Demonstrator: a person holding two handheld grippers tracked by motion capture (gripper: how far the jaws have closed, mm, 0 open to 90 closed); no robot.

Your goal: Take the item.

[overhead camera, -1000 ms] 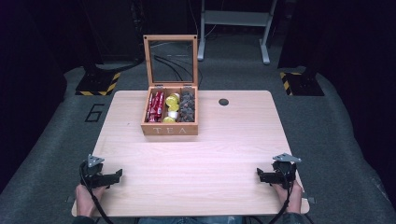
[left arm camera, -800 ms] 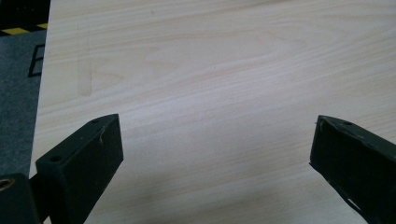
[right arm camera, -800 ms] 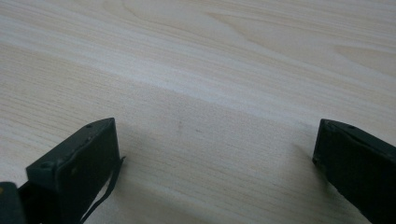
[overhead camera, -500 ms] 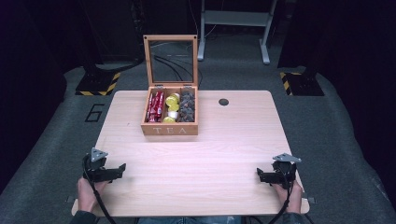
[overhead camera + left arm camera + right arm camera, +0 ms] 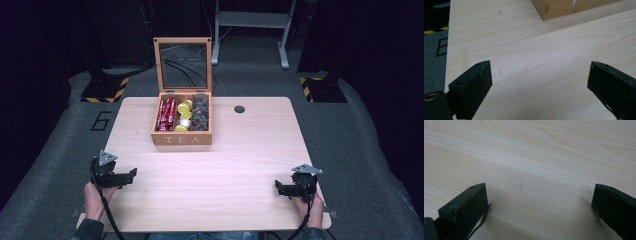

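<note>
Nothing looks begun: the tea box [image 5: 182, 120] stands lid-up at the table's [image 5: 250, 165] far middle, packed full, while the left gripper [image 5: 131, 173] and right gripper [image 5: 276, 186], both wide open and empty, sit well short of it.

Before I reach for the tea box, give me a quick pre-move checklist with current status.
1. Left gripper open, nothing between its jaws: ok.
2. Right gripper open, nothing between its jaws: ok.
3. Tea box lid raised, compartments reachable: ok.
4. Bare table between both grippers and the box: ok.
5. Box sits squarely on the table, away from its edges: ok.
6. Whether the contents sit loose or packed tight: cannot tell.
</note>
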